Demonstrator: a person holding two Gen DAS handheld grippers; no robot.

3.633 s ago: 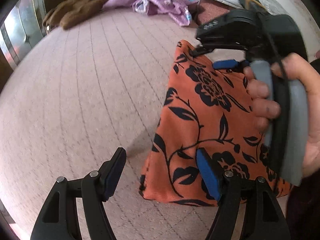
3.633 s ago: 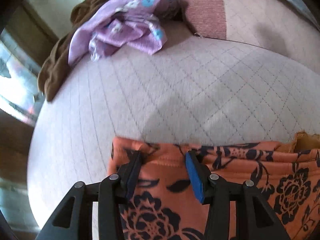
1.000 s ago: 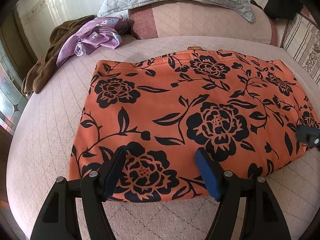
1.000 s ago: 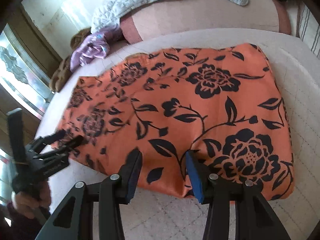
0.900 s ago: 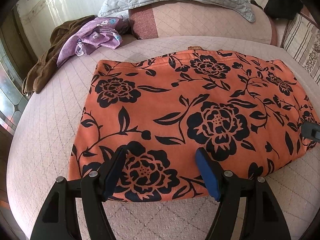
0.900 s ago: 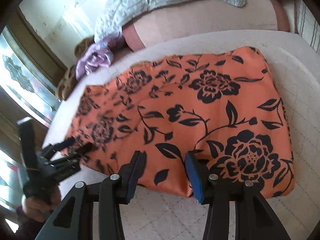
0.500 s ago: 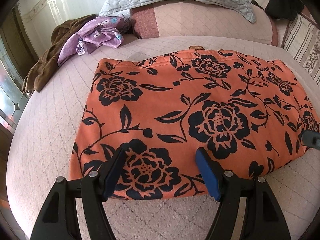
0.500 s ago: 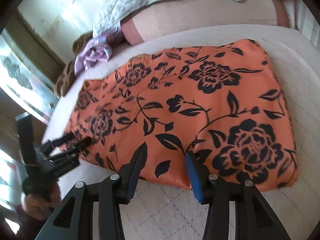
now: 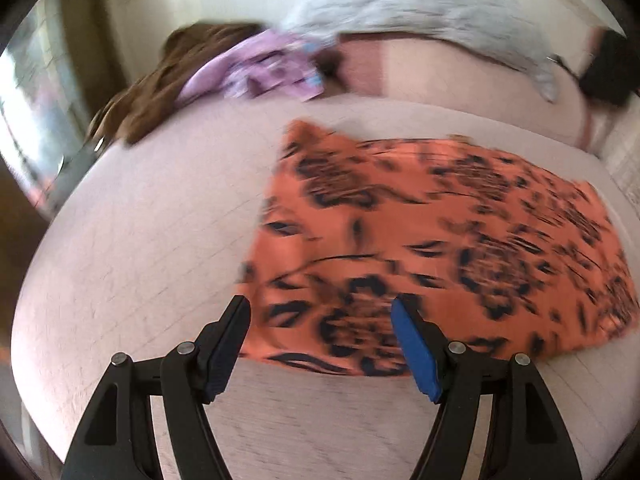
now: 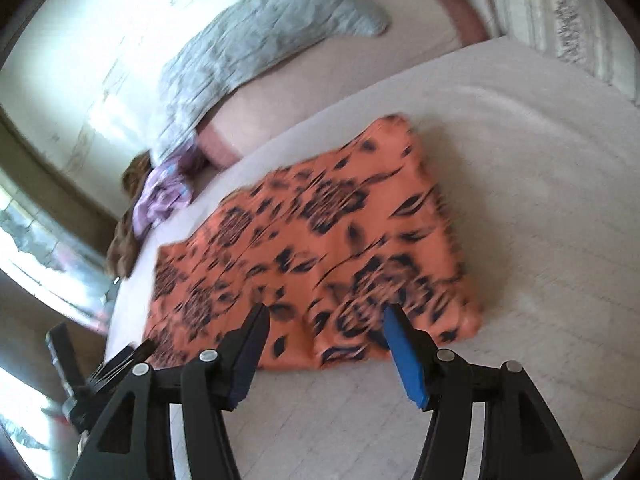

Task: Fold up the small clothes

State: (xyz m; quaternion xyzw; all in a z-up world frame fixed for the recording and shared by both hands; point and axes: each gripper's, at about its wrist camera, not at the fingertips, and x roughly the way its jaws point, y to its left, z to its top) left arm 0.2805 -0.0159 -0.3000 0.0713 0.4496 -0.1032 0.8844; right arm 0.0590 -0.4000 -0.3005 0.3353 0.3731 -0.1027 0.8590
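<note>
In the left wrist view, the left claw (image 9: 320, 344) is spread wide and holds nothing, just in front of the near edge of the orange flowered cloth (image 9: 432, 248), which lies flat on the bed (image 9: 152, 240). The picture is blurred.

In the right wrist view, the right claw (image 10: 324, 344) is also spread and empty, at the near edge of the cloth. A purple garment (image 10: 160, 200) lies beyond the cloth.

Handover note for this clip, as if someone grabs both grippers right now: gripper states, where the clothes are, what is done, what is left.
Left gripper: open, empty, at the near left edge of the orange floral garment.
Right gripper: open, empty, at its near edge.
The garment lies flat in a folded rectangle on the pink bed.
A purple garment and a brown one sit in a heap by the pillows, unfolded.
Left to do: any further fold, then the heap.
</note>
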